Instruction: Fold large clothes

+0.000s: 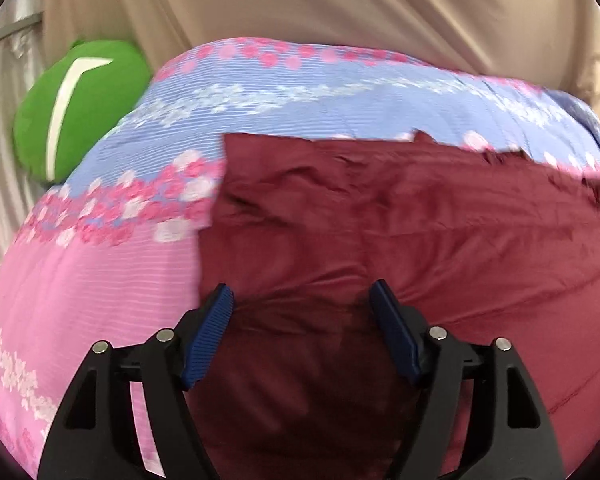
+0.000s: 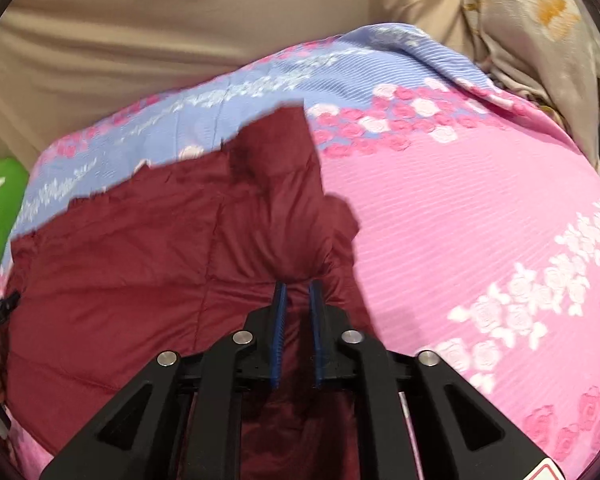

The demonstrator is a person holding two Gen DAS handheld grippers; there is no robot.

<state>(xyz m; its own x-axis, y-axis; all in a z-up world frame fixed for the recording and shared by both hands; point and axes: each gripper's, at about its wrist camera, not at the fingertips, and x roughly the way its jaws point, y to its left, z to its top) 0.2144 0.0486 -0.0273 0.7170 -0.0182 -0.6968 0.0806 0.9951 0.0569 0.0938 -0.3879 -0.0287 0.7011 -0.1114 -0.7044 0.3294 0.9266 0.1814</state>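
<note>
A dark maroon garment (image 1: 380, 216) lies spread on a pink and blue flowered bedspread (image 1: 100, 264). In the left wrist view my left gripper (image 1: 302, 296) is open, its blue pads (image 1: 210, 336) wide apart just above the garment's near edge. In the right wrist view my right gripper (image 2: 298, 284) is shut on a bunched fold of the maroon garment (image 2: 140, 264) near its right edge, on the bedspread (image 2: 460, 208). The left gripper's tip (image 2: 0, 308) shows at the far left of that view.
A green cushion (image 1: 76, 108) with a white stripe lies at the bed's far left, also in the right wrist view (image 2: 0, 204). Beige fabric (image 1: 300, 0) hangs behind the bed. A pale flowered cloth (image 2: 540, 40) is bunched at the far right.
</note>
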